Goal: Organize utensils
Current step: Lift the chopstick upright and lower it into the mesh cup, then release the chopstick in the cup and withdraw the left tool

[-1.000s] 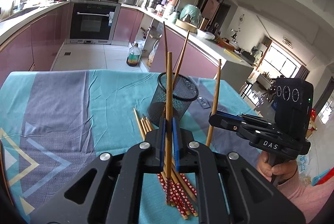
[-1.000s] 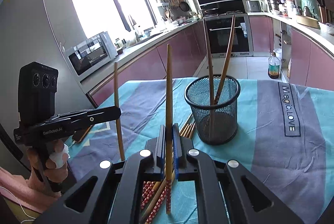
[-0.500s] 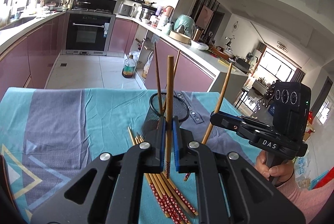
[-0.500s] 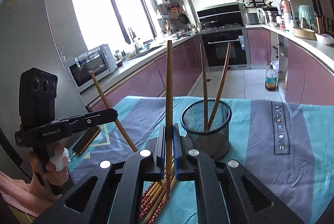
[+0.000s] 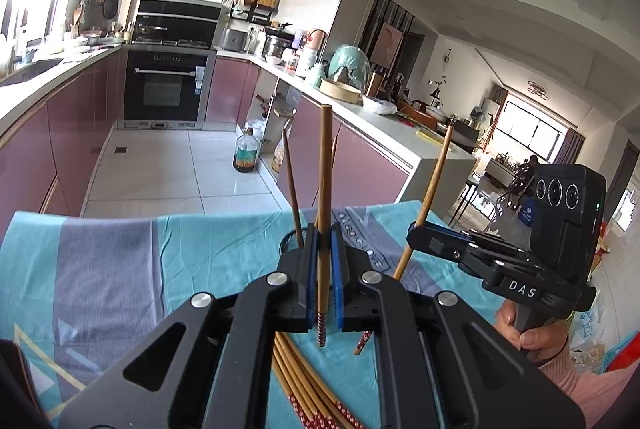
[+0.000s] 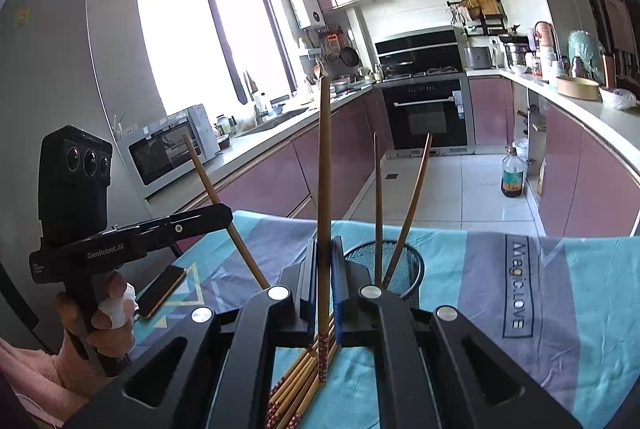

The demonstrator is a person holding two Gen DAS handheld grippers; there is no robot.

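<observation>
My left gripper is shut on a wooden chopstick that stands upright, its red patterned end hanging above the cloth. My right gripper is shut on a second upright chopstick. Each gripper shows in the other's view, the right gripper and the left gripper, each with a tilted chopstick. A black mesh cup stands just right of my right fingers with two chopsticks in it. In the left wrist view the cup is mostly hidden. Several loose chopsticks lie on the cloth below.
A teal and grey tablecloth covers the table. A phone lies on it near the person's left hand. Behind stand pink kitchen cabinets, an oven and a bottle on the floor.
Both grippers have risen with their chopsticks, whose lower ends now hang clear of the pile. The cup and cloth sit lower in both views. The chopstick in the other hand's gripper has tilted.
</observation>
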